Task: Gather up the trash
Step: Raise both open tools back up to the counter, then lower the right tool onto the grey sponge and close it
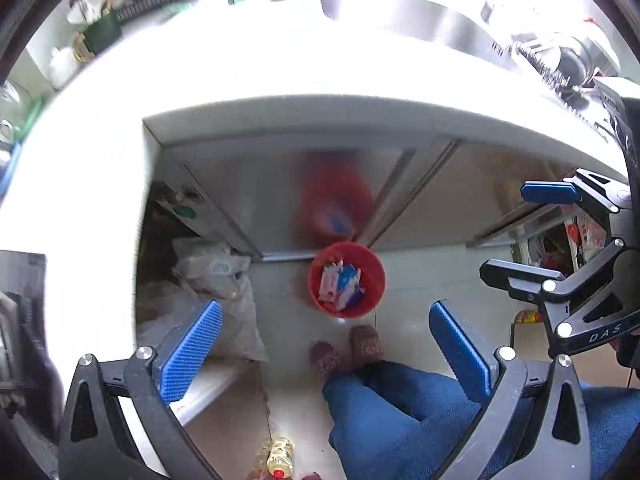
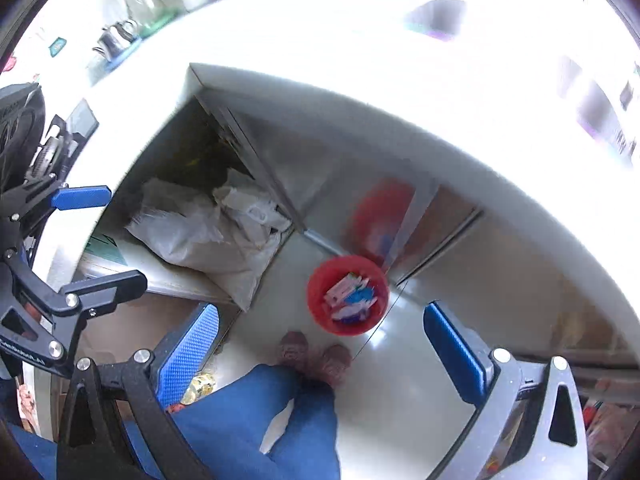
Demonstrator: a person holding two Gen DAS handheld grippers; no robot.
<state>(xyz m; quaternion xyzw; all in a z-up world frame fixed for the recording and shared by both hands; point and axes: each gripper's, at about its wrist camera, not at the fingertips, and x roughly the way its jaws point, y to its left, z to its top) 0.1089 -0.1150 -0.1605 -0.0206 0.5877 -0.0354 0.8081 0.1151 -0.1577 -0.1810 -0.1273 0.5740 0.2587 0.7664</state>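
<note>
A red bin (image 1: 346, 279) stands on the floor against the steel cabinet front, holding several pink, white and blue wrappers (image 1: 342, 283). It also shows in the right wrist view (image 2: 347, 295), with the wrappers (image 2: 352, 298) inside. My left gripper (image 1: 326, 344) is open and empty, held high above the floor and the bin. My right gripper (image 2: 322, 350) is open and empty too, at a similar height. The right gripper appears at the right edge of the left wrist view (image 1: 532, 232); the left gripper appears at the left edge of the right wrist view (image 2: 100, 236).
A bright white countertop (image 1: 280, 68) curves above, with a steel sink (image 1: 420, 16) and dishes at the back. Grey plastic bags (image 1: 216, 280) sit in an open cabinet at left. The person's jeans and slippers (image 1: 348, 350) are below. A bottle (image 1: 280, 456) lies on the floor.
</note>
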